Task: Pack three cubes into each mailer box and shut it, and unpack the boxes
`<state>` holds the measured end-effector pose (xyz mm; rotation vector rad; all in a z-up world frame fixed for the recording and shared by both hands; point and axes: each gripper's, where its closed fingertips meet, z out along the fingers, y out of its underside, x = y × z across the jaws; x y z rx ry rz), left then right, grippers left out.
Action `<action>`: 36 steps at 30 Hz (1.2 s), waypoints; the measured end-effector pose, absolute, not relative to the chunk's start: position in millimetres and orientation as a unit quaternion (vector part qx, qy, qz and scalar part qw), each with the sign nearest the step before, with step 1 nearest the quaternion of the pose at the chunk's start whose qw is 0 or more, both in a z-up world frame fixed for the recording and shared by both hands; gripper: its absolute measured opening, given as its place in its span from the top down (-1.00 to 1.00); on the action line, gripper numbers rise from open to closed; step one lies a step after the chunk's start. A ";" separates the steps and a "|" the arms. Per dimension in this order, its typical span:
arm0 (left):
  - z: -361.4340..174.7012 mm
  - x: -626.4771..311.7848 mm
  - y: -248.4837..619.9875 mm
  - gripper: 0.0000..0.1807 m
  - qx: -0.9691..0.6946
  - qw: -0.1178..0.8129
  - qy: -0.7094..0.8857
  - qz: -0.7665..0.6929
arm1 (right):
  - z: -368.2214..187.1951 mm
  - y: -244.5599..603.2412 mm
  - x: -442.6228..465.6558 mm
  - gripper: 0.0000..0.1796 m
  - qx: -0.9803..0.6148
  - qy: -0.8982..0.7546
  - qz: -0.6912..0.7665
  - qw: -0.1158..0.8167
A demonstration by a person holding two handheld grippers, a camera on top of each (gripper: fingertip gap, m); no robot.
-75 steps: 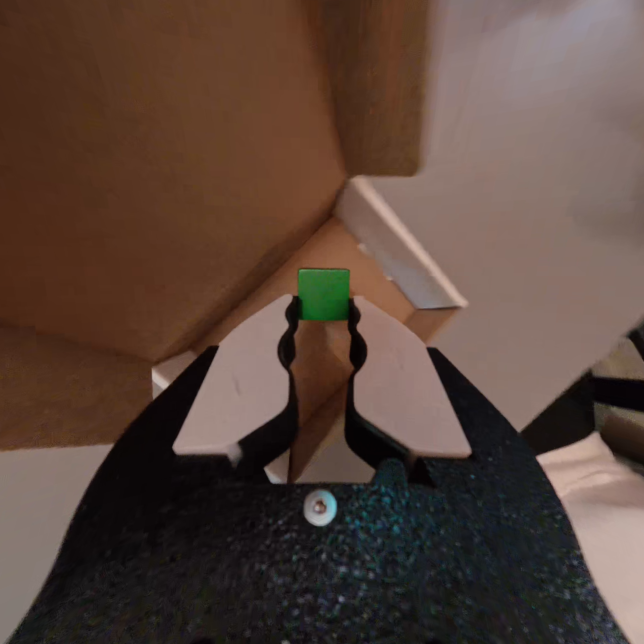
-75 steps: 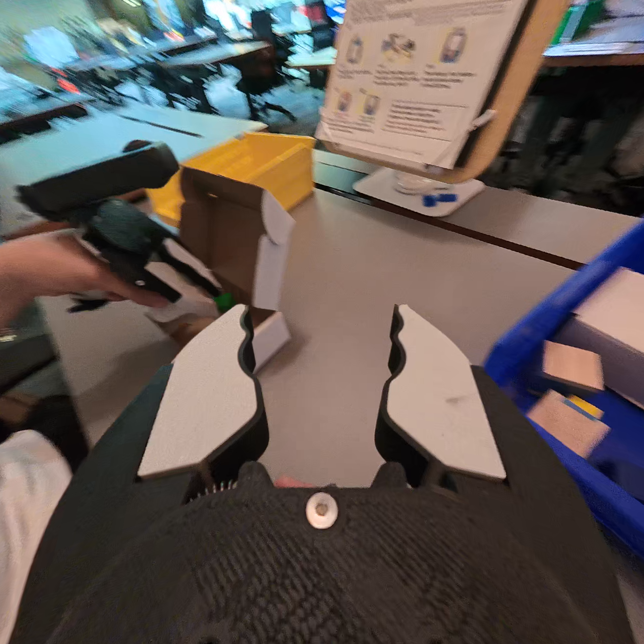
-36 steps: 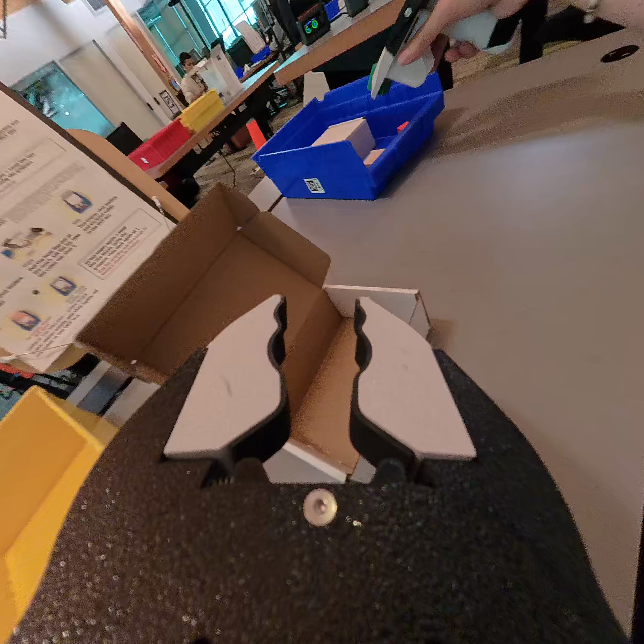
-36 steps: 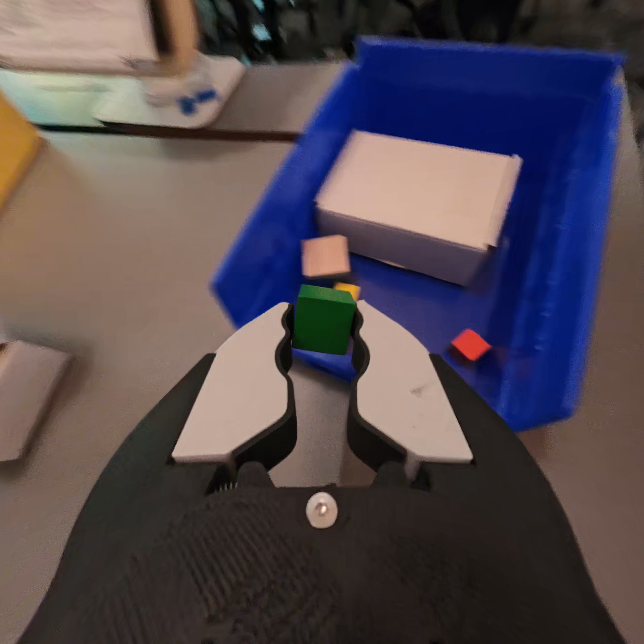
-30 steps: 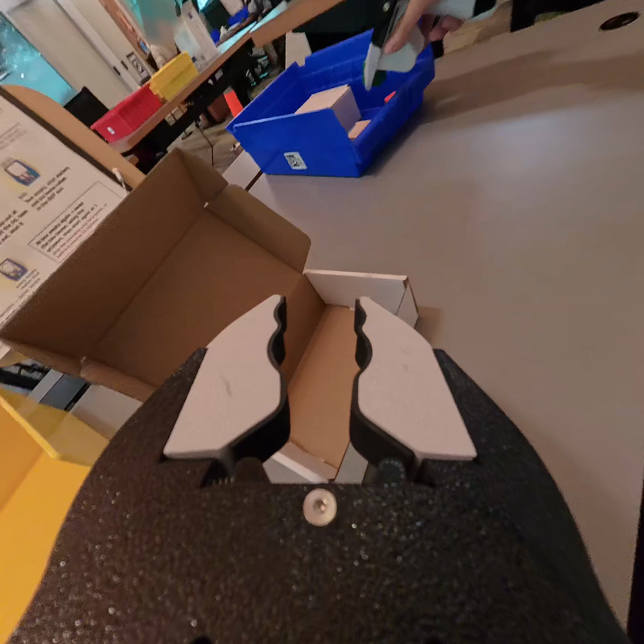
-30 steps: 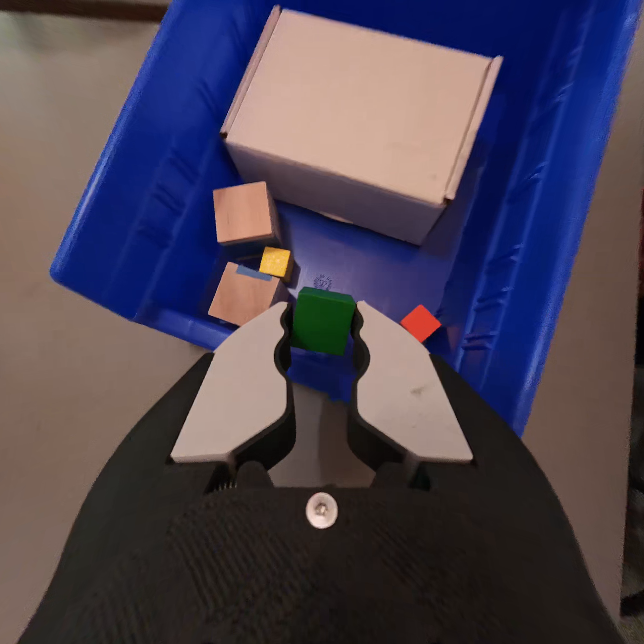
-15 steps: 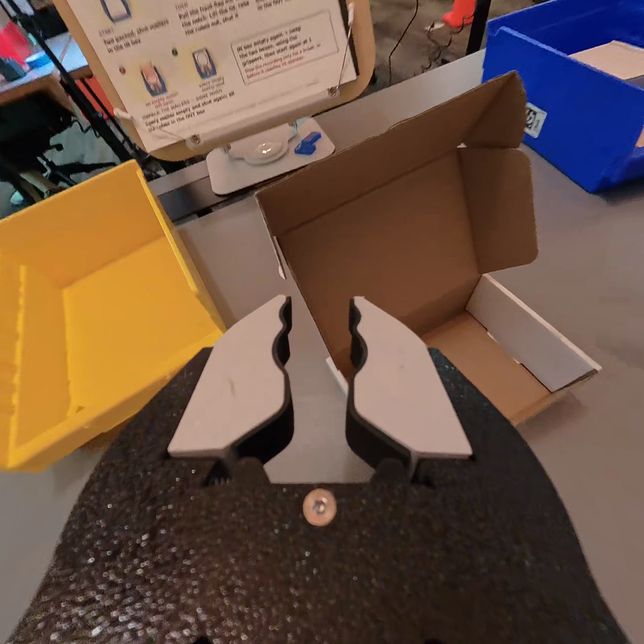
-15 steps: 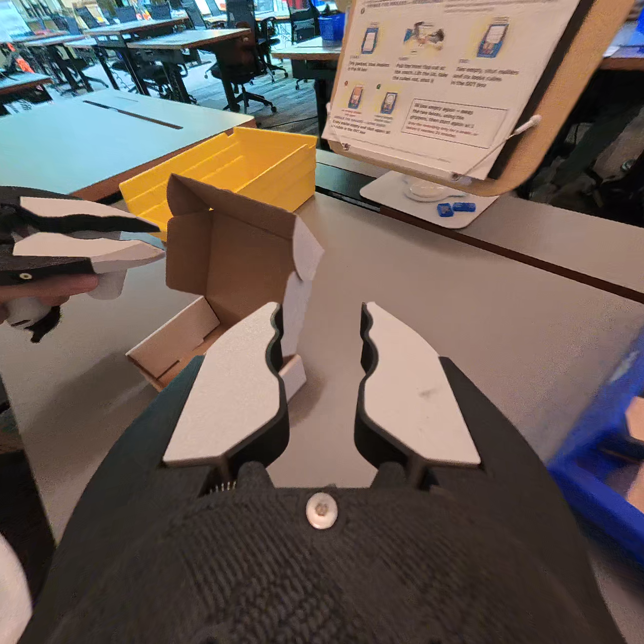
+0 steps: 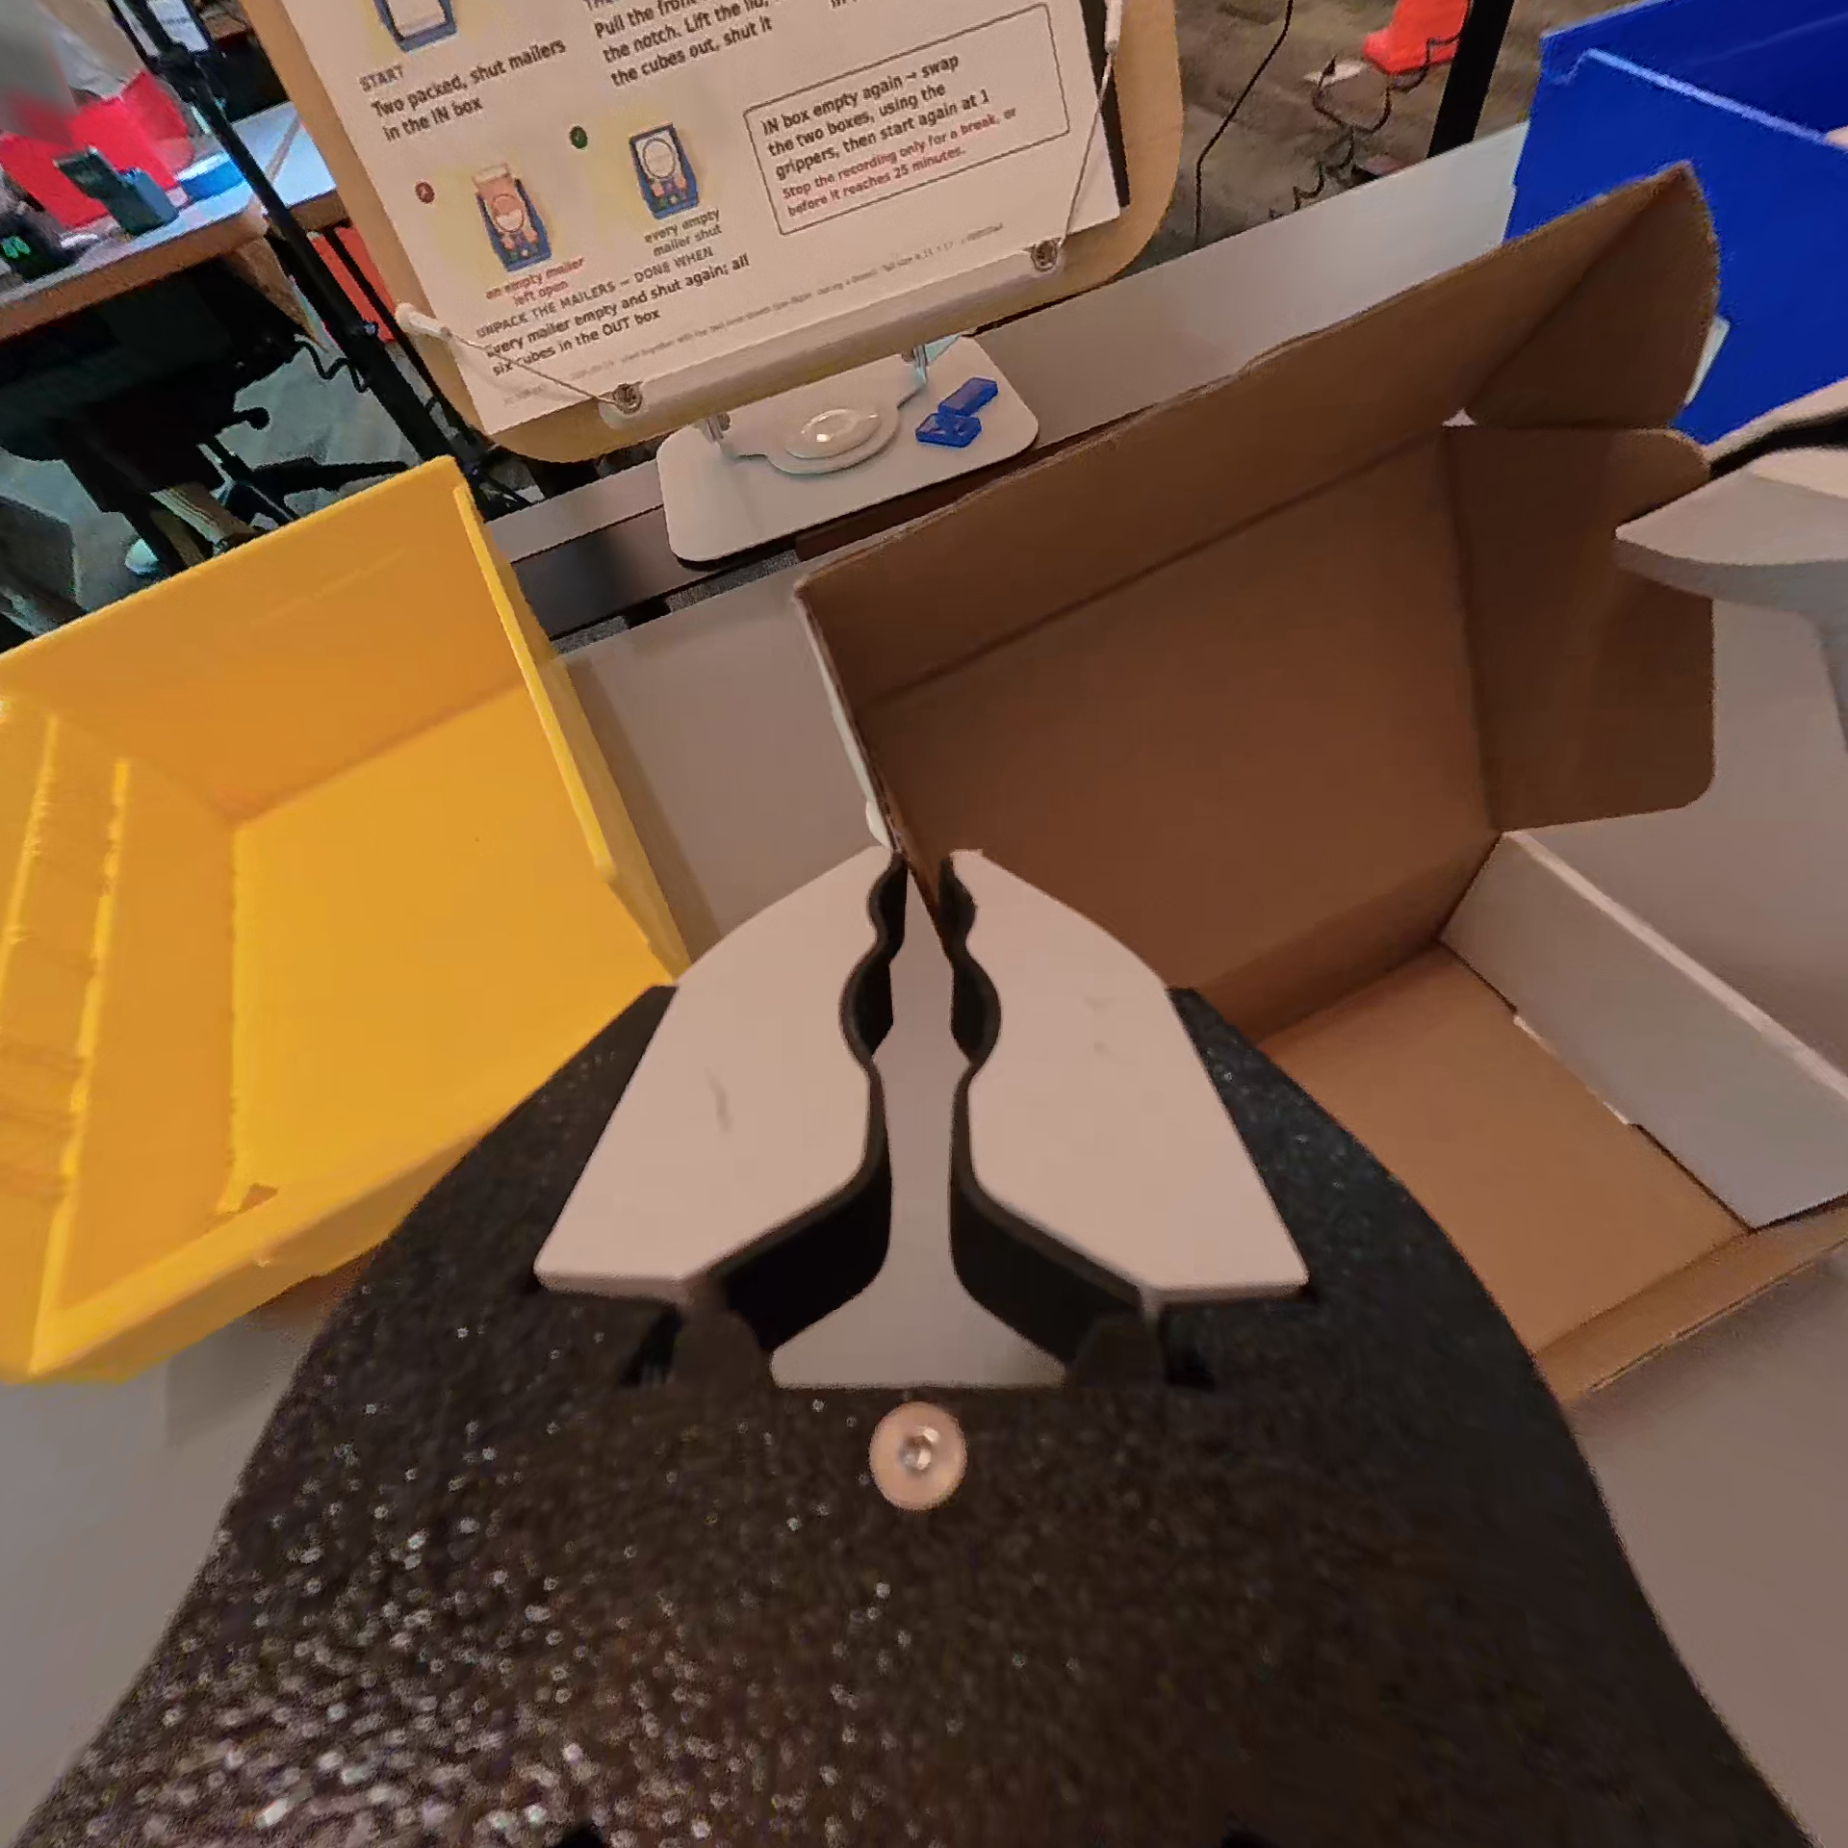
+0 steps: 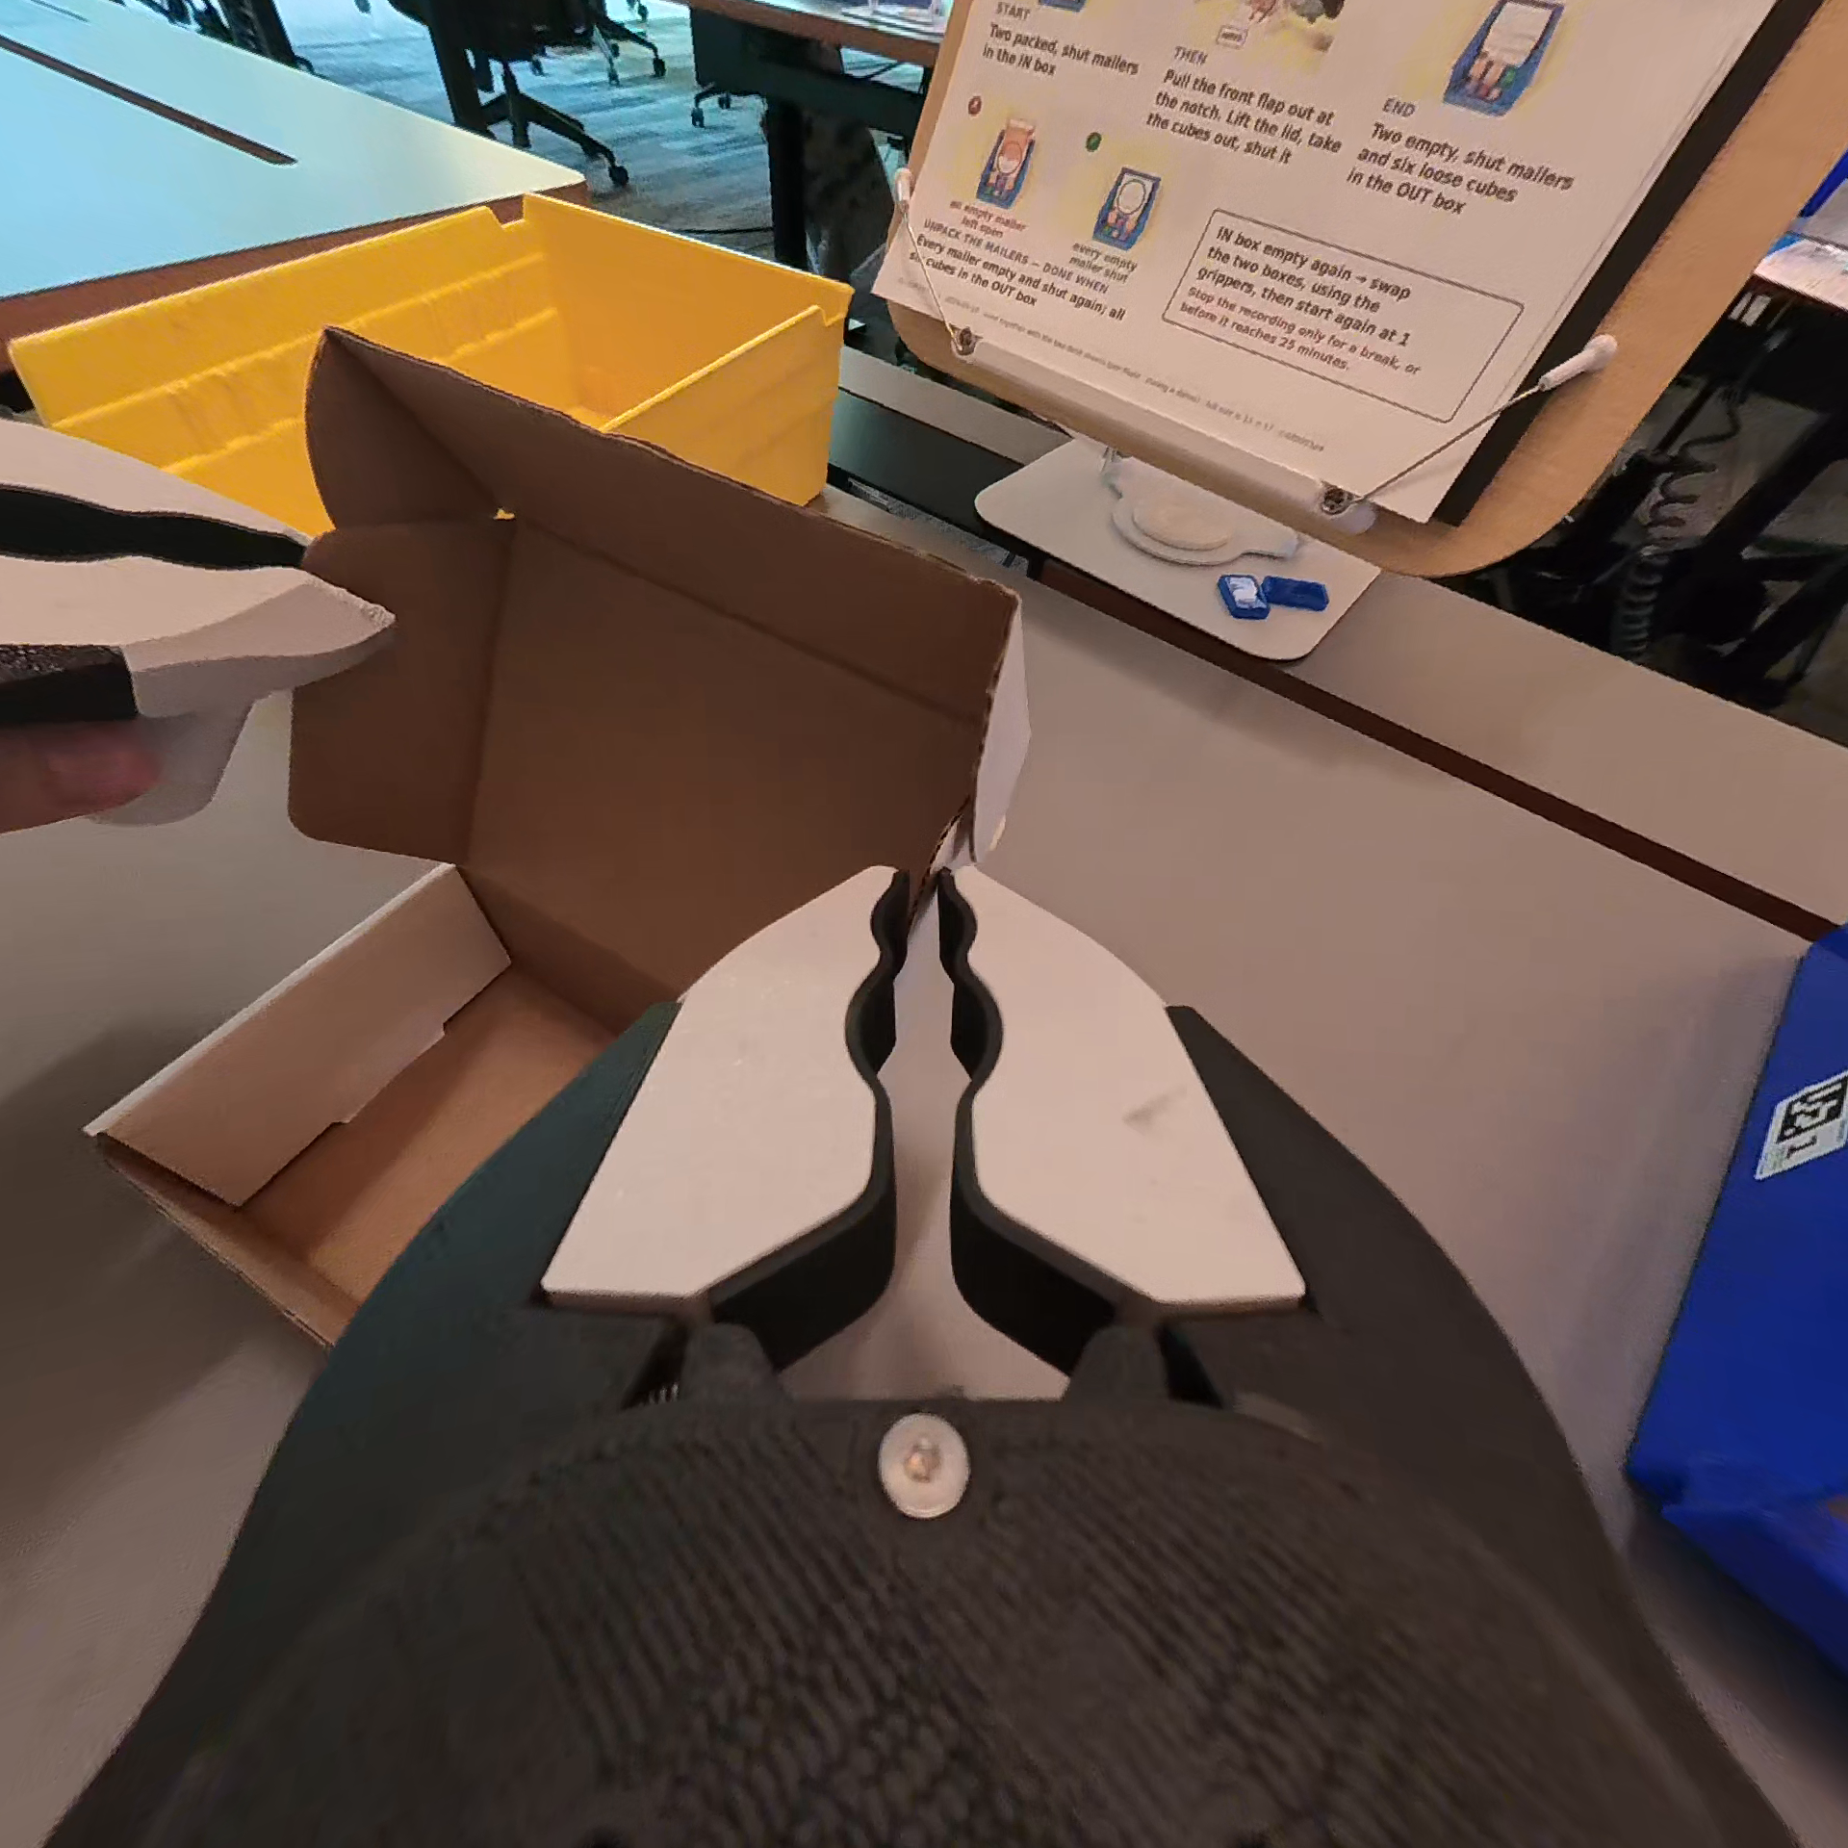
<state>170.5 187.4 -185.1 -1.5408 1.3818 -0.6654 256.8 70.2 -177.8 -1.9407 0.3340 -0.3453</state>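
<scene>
The left gripper (image 9: 925,880) fills the lower middle of its own view, angled down toward the grey table (image 9: 720,740), its two grey-faced fingers drawn almost together with only a thin slit between the tips and nothing held. The right gripper (image 10: 922,885) sits in the same pose in its view, tips nearly touching and empty.

The open brown cardboard mailer box (image 9: 1250,760) rests on the table with its lid standing upright, a side flap folded out on each side, and a white-faced front wall. No cube shows in the visible part of its floor.

In the left wrist view the box takes up the right half of the frame, its near lid edge just beyond the left gripper's tips. In the right wrist view the box (image 10: 640,720) lies in the left centre, and the right gripper's tips sit just below the lid's right edge; whether they touch it cannot be told.

A yellow plastic bin (image 9: 300,900) stands at the left, a blue plastic bin (image 10: 1780,1250) at the right edge, and a clipboard-style instruction stand (image 10: 1300,250) at the top.
</scene>
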 end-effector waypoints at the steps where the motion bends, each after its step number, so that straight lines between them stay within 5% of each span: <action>1: -184.6 169.2 189.2 0.95 -0.630 0.468 0.555 -0.275 | -177.4 70.1 256.1 0.95 -0.815 0.139 -0.148 0.542; 17: -185.1 136.5 166.6 0.93 -0.625 0.542 0.459 -0.323 | -177.7 69.3 207.1 0.92 -0.731 0.183 -0.184 0.631; 36: -223.5 90.2 129.5 0.93 -0.623 0.512 0.501 -0.315 | -217.1 34.5 171.1 0.94 -0.776 0.154 -0.215 0.573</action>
